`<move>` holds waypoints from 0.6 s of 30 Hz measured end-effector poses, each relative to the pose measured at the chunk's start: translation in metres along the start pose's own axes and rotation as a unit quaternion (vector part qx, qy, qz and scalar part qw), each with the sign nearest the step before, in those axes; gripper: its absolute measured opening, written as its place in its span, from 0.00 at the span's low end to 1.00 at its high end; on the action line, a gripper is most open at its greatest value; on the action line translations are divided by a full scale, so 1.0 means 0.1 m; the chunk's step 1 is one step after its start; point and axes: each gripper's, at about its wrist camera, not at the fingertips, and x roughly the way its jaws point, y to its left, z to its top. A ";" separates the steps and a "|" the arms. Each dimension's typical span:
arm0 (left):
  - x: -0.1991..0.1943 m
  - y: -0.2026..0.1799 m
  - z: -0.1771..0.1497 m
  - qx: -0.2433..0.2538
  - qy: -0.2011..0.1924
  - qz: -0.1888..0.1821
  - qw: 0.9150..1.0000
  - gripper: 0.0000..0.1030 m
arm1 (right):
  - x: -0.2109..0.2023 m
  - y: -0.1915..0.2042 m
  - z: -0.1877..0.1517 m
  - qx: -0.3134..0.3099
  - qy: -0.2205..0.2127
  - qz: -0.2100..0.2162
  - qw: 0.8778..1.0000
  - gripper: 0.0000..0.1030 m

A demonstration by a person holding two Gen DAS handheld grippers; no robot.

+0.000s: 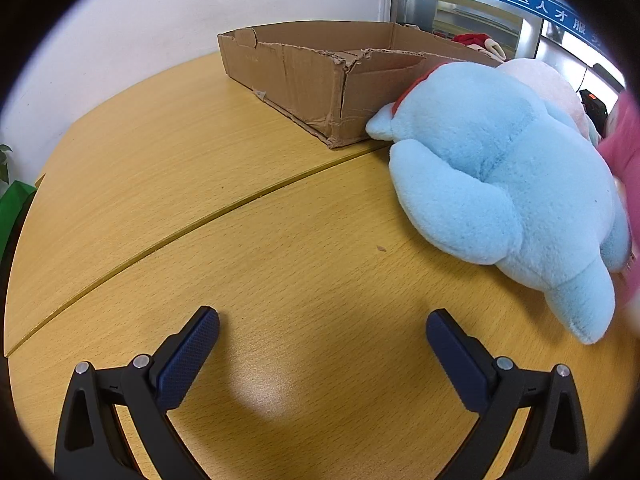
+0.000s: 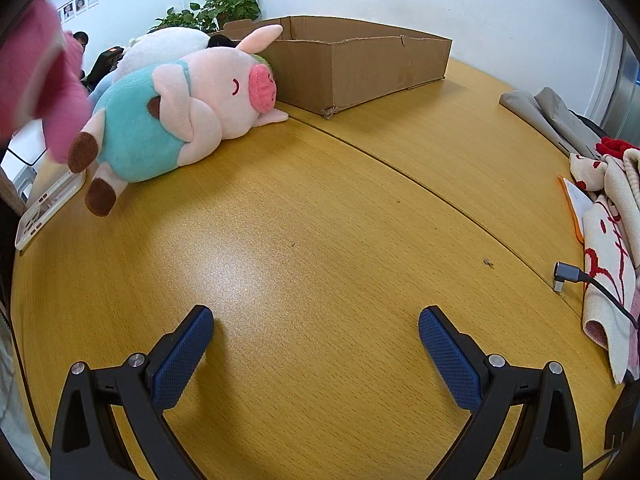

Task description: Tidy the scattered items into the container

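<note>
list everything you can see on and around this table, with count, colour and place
cardboard box: 1, brown, open top, far side of the table by the wall
pig plush: 1, pink with teal shirt and brown hooves, lying on its side, head against the box
blue plush: 1, light blue, lying beside the box corner
white plush: 1, white, behind the pig
pink item: 1, blurred, left edge, cannot tell what
phone case: 1, white, table's left edge
cable plug: 1, grey, right edge
knit cloth: 1, cream and red, right edge
potted plant: 1, green, behind the box
table: 1, yellow wood
left claw: open, empty
right claw: open, empty
</note>
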 end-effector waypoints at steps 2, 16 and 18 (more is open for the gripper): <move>0.00 0.00 0.01 0.000 0.000 0.000 1.000 1.00 | 0.00 0.00 0.00 0.000 0.000 0.000 1.000 1.00; 0.02 0.03 0.03 0.000 0.000 0.000 1.000 1.00 | 0.00 0.00 0.01 0.000 0.000 0.000 1.000 1.00; 0.02 0.03 0.03 0.000 0.000 0.000 1.000 1.00 | 0.00 0.00 0.01 0.000 0.000 0.000 1.000 1.00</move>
